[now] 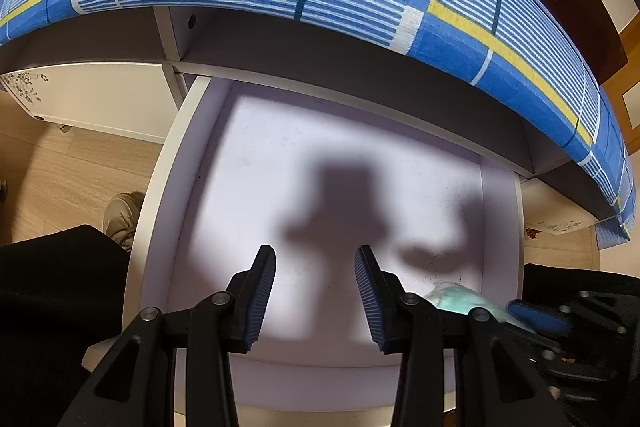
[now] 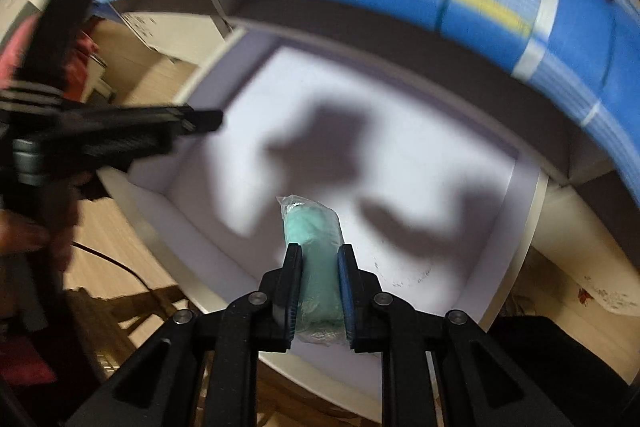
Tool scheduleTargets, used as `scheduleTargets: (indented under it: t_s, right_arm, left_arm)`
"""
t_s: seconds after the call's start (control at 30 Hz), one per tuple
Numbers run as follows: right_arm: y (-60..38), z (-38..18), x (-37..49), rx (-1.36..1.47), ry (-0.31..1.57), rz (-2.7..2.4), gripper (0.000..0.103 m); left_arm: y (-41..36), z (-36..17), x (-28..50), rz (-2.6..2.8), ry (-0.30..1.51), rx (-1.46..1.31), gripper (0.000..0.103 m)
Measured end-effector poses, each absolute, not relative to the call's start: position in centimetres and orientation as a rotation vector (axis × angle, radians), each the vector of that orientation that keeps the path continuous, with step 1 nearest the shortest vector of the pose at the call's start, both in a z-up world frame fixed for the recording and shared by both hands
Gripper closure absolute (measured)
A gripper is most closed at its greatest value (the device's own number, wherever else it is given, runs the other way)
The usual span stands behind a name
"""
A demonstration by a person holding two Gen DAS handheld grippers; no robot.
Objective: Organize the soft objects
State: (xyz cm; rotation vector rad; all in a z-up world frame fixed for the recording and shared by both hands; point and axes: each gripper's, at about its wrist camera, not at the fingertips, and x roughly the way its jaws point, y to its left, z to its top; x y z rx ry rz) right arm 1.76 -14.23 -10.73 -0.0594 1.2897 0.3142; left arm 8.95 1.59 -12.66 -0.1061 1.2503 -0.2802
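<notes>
Left gripper (image 1: 315, 291): pointing steeply downward, jaws standing a little apart with nothing between the blue ribbed pads (image 1: 262, 301); in the right wrist view it is showing blurred at 9 o'clock (image 2: 200, 121), with the person's hand (image 2: 24, 231) gripping its handle at the frame's edge.

Right gripper (image 2: 320, 291): pointing steeply downward, jaws pressing a soft teal bundle in clear wrap (image 2: 316, 247) from both sides, the bundle sticking out past the fingertips toward 12 o'clock; in the left wrist view it is appearing blurred at 4 o'clock (image 1: 536, 315).

Dark-clothed legs are sitting at 8 o'clock (image 1: 52, 287) in the left wrist view.
</notes>
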Motion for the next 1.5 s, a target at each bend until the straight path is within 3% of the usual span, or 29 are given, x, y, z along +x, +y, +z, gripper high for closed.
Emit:
scheduleTargets:
  t_s: [0.3, 0.57, 0.6, 0.63, 0.87, 0.97, 1.0, 1.03, 1.1, 1.2, 1.5]
  right_arm:
    - [-14.6, -2.3, 1.5, 0.062, 1.126, 0.436, 0.085]
    - [-17.9, 7.5, 9.6, 0.122, 0.929, 0.331, 0.085]
    - [-18.2, 8.0, 10.9, 0.136, 0.917, 0.31, 0.085]
    - [-18.6, 8.6, 13.0, 0.163, 0.903, 0.287, 0.094]
    - [-19.8, 8.3, 21.5, 0.298, 0.924, 0.146, 0.095]
    - [-18.7, 9.0, 18.9, 0.238, 0.919, 0.297, 0.091]
    - [-17.9, 9.1, 17.3, 0.171, 0.916, 0.35, 0.083]
    - [-16.8, 9.0, 14.9, 0.067, 0.919, 0.404, 0.066]
    - [-15.1, 7.7, 11.6, -0.095, 0.953, 0.449, 0.053]
    - [-12.4, 2.3, 7.4, -0.325, 1.07, 0.537, 0.053]
    - [-11.8, -20.7, 4.4, -0.57, 1.666, 0.455, 0.053]
  left_arm:
    - [1.7, -12.2, 8.9, -0.278, 1.24, -0.12, 0.062]
    - [1.8, -11.6, 8.9, -0.308, 1.234, -0.16, 0.062]
    - [1.8, -11.5, 8.9, -0.311, 1.23, -0.166, 0.062]
    - [1.7, -11.3, 8.9, -0.315, 1.225, -0.169, 0.062]
    - [2.3, -10.8, 8.7, -0.328, 1.231, -0.206, 0.062]
    - [3.1, -10.6, 8.8, -0.3, 1.234, -0.251, 0.062]
    - [3.7, -10.4, 9.0, -0.277, 1.23, -0.271, 0.062]
    - [4.2, -10.2, 9.1, -0.25, 1.221, -0.289, 0.062]
    - [5.3, -9.9, 9.2, -0.2, 1.205, -0.319, 0.062]
    - [6.6, -9.8, 9.2, -0.141, 1.192, -0.353, 0.062]
    - [6.7, -10.7, 9.2, -0.139, 1.228, -0.33, 0.062]
